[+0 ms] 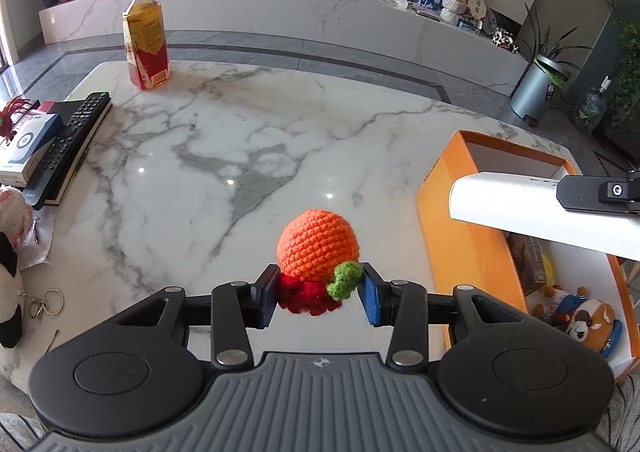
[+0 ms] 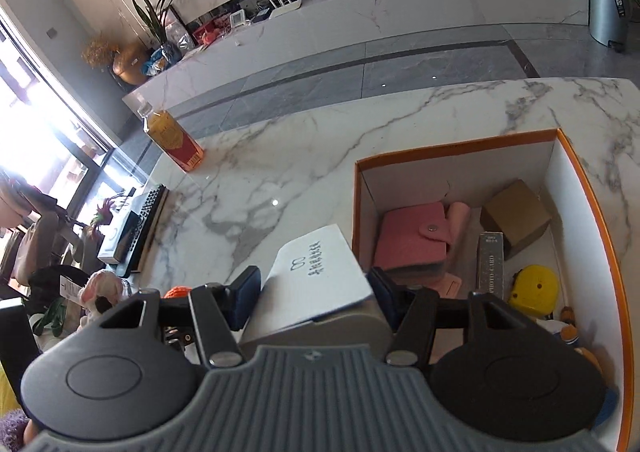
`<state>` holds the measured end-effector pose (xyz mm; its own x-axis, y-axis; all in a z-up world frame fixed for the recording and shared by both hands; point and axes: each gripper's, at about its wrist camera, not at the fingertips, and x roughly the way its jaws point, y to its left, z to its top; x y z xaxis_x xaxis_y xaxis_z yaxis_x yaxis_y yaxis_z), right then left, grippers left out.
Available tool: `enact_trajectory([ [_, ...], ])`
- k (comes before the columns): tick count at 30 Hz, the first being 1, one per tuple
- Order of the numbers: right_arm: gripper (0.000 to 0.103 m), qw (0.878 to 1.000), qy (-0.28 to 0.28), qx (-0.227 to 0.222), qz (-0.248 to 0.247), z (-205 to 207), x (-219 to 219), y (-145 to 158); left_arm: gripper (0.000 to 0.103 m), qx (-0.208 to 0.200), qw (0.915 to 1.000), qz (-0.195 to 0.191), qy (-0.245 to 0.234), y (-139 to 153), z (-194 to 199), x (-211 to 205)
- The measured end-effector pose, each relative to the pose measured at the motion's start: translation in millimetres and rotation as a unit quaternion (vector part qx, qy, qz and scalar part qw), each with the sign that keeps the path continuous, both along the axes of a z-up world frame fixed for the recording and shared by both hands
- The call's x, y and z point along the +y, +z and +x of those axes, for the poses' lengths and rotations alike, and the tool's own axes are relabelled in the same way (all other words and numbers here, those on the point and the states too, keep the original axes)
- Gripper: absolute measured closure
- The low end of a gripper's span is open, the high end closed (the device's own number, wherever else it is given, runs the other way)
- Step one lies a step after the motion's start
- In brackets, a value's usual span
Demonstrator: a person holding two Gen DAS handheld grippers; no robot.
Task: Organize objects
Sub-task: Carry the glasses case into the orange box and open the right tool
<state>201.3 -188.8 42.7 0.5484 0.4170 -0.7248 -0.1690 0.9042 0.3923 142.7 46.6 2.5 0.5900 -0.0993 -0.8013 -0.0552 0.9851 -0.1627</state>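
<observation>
My left gripper [image 1: 318, 294] is shut on a crocheted orange fruit [image 1: 318, 246] with red and green trim, held above the marble table [image 1: 224, 156]. My right gripper [image 2: 314, 284] is shut on a white box with a printed label [image 2: 320, 272]. In the left wrist view that white box [image 1: 520, 208] hangs over the open orange storage box [image 1: 436, 180] at the table's right end. The storage box [image 2: 452, 150] holds a pink wallet [image 2: 412, 240], a brown carton [image 2: 516, 216], a grey photo-card pack [image 2: 490, 264], a yellow item [image 2: 534, 286] and plush toys [image 1: 588, 320].
A tea bottle [image 1: 146, 40] stands at the table's far left. A remote [image 1: 68, 140] lies on books at the left edge, beside a small white and blue box [image 1: 28, 144]. A black-and-white plush toy [image 1: 10, 264] and a keyring [image 1: 44, 302] lie near the front left.
</observation>
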Motion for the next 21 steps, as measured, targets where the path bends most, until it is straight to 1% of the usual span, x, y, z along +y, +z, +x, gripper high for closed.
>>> enact_trajectory([
  [3, 0.042, 1.000, -0.014, -0.010, 0.004, -9, -11, 7, 0.054, -0.010, 0.9999, -0.005, -0.004, 6, -2, -7],
  [5, 0.042, 0.999, -0.034, -0.015, 0.032, -12, -25, 9, 0.054, -0.015, 0.9998, -0.009, -0.004, 9, -3, -10],
  [6, 0.042, 0.998, -0.042, -0.019, 0.032, -14, -30, 9, 0.054, -0.016, 0.9998, -0.009, -0.005, 10, -3, -12],
  [9, 0.042, 0.996, -0.071, -0.041, -0.025, -20, -37, 5, 0.054, -0.020, 0.9997, -0.009, -0.007, 12, -5, -19],
  [11, 0.042, 0.995, -0.083, -0.040, -0.047, -20, -40, -5, 0.054, -0.022, 0.9997, -0.009, -0.012, 13, -6, -23],
  [15, 0.042, 0.994, -0.085, -0.017, -0.060, -20, -41, -32, 0.054, -0.021, 0.9995, -0.004, -0.023, 13, -8, -33],
  [19, 0.042, 0.993, -0.070, -0.003, -0.092, -32, -29, -56, 0.054, -0.016, 0.9996, 0.001, -0.024, 10, -7, -38],
  [21, 0.042, 0.994, -0.058, 0.001, -0.094, -38, -24, -65, 0.054, -0.014, 0.9996, 0.002, -0.024, 9, -7, -41],
])
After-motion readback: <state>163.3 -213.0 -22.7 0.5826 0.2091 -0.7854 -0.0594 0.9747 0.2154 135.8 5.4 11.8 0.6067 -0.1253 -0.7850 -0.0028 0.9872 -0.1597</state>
